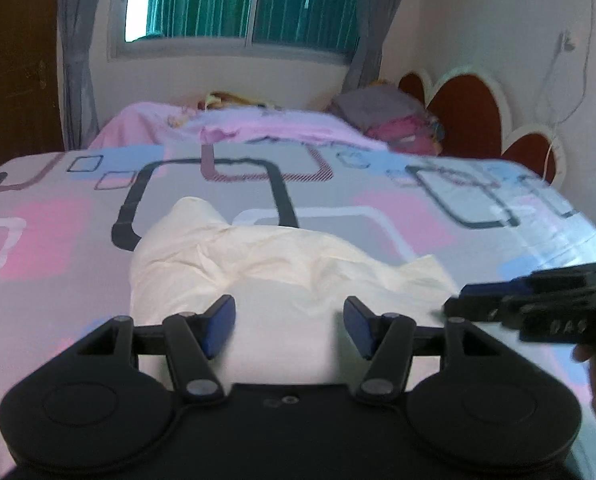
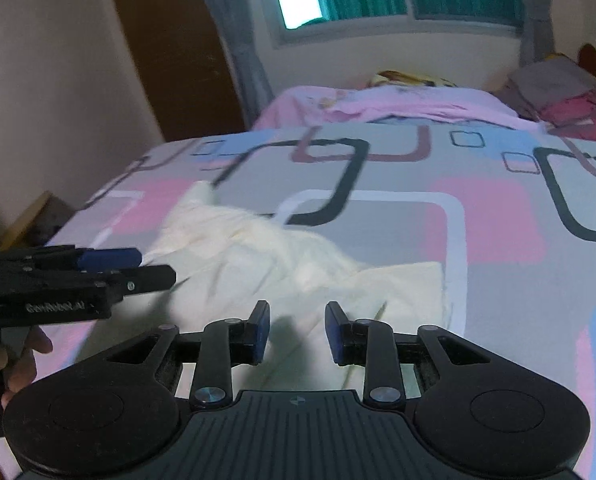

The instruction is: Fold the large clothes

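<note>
Bedroom light from a green-curtained window (image 1: 234, 4) falls across a bed (image 1: 337, 216) covered in grey, pink and blue squares. On its near part lies a cream garment (image 1: 258, 264), crumpled and creased, its long axis running from the near edge toward the far left, ending in a narrow rounded tip. Left tongs (image 1: 289, 326) hover over its near end, spread, pinching nothing. Right tongs (image 2: 296, 332) hover beside, likewise spread above the cloth, with nothing between the pads.

I am in a home bedroom: a bed (image 1: 377, 208) with a patterned sheet lies before me, pillows (image 1: 393, 120) at its far right, a curtained window (image 1: 242, 4) beyond.
</note>
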`<state>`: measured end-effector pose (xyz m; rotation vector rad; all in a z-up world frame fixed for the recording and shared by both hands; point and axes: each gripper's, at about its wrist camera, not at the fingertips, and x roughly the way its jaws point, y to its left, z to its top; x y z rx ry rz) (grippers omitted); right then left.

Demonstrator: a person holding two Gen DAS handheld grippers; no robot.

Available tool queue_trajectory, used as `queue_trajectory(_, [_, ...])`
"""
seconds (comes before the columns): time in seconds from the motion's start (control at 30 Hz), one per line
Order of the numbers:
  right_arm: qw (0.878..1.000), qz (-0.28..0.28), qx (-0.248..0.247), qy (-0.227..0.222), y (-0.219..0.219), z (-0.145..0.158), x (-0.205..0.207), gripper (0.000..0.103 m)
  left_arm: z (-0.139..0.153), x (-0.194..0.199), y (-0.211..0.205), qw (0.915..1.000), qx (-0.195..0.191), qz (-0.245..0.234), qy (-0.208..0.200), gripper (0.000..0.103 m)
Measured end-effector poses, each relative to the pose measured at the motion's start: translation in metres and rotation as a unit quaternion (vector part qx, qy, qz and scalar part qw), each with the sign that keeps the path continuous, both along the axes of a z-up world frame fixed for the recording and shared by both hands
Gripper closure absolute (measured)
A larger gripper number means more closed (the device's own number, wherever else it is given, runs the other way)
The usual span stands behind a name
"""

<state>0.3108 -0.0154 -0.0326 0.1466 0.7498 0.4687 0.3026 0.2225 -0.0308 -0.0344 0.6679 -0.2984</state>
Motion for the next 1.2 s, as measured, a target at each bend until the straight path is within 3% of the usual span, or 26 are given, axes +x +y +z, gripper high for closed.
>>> queue_trajectory(0.03, [1.0, 0.012, -0.002, -0.007, 0.002, 0.001, -0.011, 0.048, 0.002, -0.014, 0.001, 1.0, -0.005, -0.001, -0.001, 0.044])
queue_trajectory(0.27, [0.997, 0.06, -0.052, -0.009, 0.02, -0.026, -0.045, 0.048, -0.014, -0.075, 0.0, 0.9995, -0.004, 0.022, 0.023, 0.044])
queue_trajectory(0.43, [0.997, 0.054, -0.054, 0.015, 0.022, -0.056, -0.034, 0.048, -0.038, -0.069, -0.013, 0.9983, 0.035, 0.023, 0.04, 0.044])
queue_trajectory(0.53, [0.997, 0.048, -0.054, 0.023, 0.021, -0.059, -0.037, 0.048, -0.042, -0.065, -0.017, 0.9976, 0.047, 0.026, 0.043, 0.043])
queue_trajectory(0.73, [0.999, 0.046, -0.015, 0.018, -0.008, -0.034, -0.07, 0.052, -0.024, -0.091, -0.011, 0.9992, 0.017, 0.027, 0.024, 0.045])
queue_trajectory(0.83, [0.998, 0.054, -0.008, 0.045, -0.013, -0.045, -0.077, 0.062, -0.032, -0.099, -0.011, 0.9989, 0.023, 0.031, 0.025, 0.045])
queue_trajectory(1.2, [0.996, 0.061, -0.012, 0.063, -0.012, -0.065, -0.085, 0.062, -0.05, -0.102, -0.016, 0.9965, 0.043, 0.06, 0.039, 0.041])
